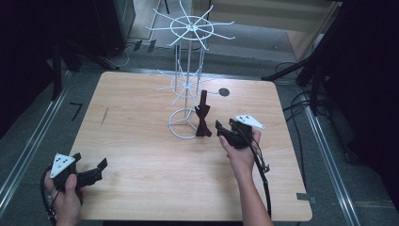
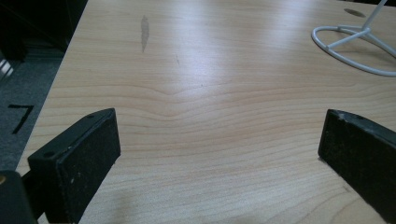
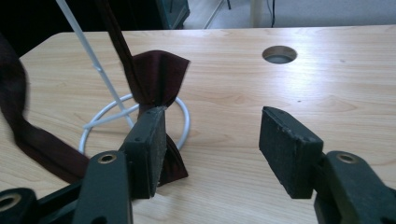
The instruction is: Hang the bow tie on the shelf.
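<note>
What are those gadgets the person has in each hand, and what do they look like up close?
Each hand grips a black two-jaw tool: the left gripper and the right gripper. Each carries a grey three-cornered plate with dark dots on top and trails a black cable. The jaws end in flat rectangular black pads with a rough face, fixed by round bolts. The forearms are bare, without sleeves.

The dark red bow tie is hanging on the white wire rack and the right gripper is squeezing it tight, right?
Not quite. The dark red bow tie does hang on the white wire rack, but the right gripper isn't squeezing it. The right gripper view shows its jaws apart, with the bow tie beside the left jaw, not between them.
</note>
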